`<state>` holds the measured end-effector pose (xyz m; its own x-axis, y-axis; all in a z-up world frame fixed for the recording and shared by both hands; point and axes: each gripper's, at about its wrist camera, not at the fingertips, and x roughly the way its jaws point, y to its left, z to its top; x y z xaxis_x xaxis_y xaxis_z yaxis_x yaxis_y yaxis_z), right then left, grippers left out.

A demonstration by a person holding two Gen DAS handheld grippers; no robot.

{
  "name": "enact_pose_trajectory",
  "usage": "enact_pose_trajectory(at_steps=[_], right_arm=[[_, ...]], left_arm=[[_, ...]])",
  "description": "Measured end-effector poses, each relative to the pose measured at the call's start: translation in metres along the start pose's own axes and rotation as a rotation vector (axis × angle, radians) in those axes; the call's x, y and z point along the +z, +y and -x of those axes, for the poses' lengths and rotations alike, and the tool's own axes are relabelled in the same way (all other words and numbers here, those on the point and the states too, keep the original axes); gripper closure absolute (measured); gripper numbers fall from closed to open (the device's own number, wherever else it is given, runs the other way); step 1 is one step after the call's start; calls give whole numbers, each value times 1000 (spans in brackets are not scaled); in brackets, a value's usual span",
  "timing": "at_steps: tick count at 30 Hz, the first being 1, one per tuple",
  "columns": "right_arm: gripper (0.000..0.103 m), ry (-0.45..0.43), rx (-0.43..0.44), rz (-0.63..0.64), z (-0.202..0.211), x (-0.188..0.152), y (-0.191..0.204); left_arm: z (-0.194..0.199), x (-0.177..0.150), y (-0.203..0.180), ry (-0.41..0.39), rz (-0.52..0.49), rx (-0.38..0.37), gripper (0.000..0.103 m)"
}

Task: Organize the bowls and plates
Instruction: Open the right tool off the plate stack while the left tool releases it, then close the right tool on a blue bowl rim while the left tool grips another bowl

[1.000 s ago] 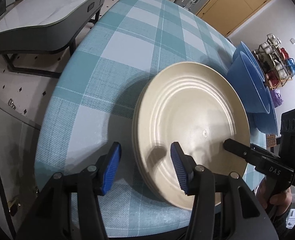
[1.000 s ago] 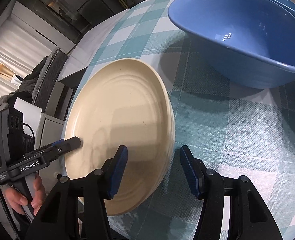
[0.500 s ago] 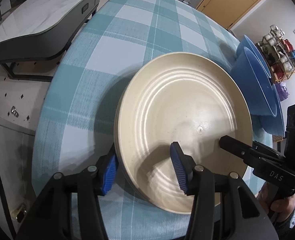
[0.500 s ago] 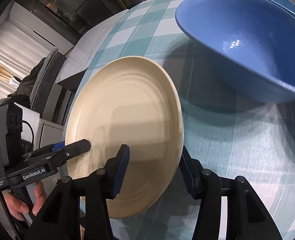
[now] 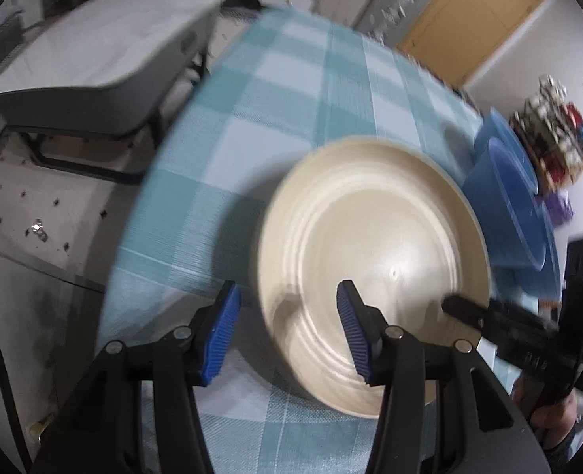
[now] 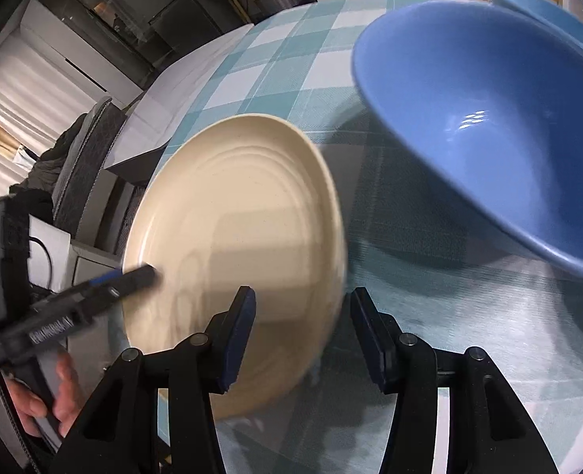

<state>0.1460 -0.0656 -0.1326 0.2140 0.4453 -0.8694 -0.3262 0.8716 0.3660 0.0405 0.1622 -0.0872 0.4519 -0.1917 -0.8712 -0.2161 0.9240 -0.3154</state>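
A stack of cream plates (image 5: 374, 272) sits on the teal checked table; it also shows in the right wrist view (image 6: 232, 245). My left gripper (image 5: 287, 331) is open, its jaws straddling the stack's left rim, one finger over the plate face. My right gripper (image 6: 303, 331) is open, straddling the stack's right rim. Each gripper's finger shows in the other's view, over the top plate. A blue bowl (image 6: 485, 114) stands close to the right of the plates, with more blue bowls (image 5: 504, 197) behind it. Both views are blurred.
The teal checked tablecloth (image 5: 291, 91) stretches away behind the plates. A grey low table (image 5: 93, 55) stands on the floor to the left. A rack of small items (image 5: 556, 134) stands at the far right. A chair (image 6: 82, 166) is beyond the table edge.
The plate stack has shifted right, closer to the blue bowls. Both grippers moved with it, still straddling opposite rims. The left view is now blurred by motion.
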Motion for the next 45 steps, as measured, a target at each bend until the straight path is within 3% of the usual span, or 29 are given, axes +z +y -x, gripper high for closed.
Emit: enact_pose_trajectory(at_steps=[5,12,15,16,17,19,21,22,24,28,31,33,36,40,45], right_arm=[[29,-86,-48,97,28,-22,2],[28,-223,69,69,90,-53,-13],[19,-339,86,76,132,-67,-22],[14,-384,82,76,147,-71,-26],[12,-435,73,74,163,-76,-31],[7,-521,55,63,194,-82,-44],[2,-610,14,49,225,-86,-58],[1,-644,-21,44,237,-90,-63],[1,-697,-104,35,261,-93,-77],[1,-760,-198,-18,293,-98,-116],[1,-755,-263,-70,306,-94,-153],[1,-697,-293,-123,308,-89,-183],[1,-599,-220,-189,299,-74,-223],[1,-478,-170,-257,277,-53,-266],[1,-393,-177,-268,252,-25,-297]], left_arm=[[37,-7,-14,-126,-35,-7,51],[57,-10,-68,-171,-151,-43,46],[62,-8,-96,-193,-170,-83,45],[64,-8,-107,-207,-180,-98,39],[66,-9,-117,-218,-192,-110,20],[74,-12,-140,-287,-225,-168,9],[82,-15,-162,-350,-260,-209,6],[83,-15,-172,-355,-271,-219,0],[80,-14,-193,-354,-282,-248,0],[54,-19,-240,-256,-306,-280,0],[27,-30,-281,-178,-375,-233,0],[8,-36,-304,-119,-411,-211,0],[-20,-38,-331,-29,-398,-194,0],[-42,-38,-352,26,-354,-175,0],[-61,-45,-366,62,-341,-174,0]])
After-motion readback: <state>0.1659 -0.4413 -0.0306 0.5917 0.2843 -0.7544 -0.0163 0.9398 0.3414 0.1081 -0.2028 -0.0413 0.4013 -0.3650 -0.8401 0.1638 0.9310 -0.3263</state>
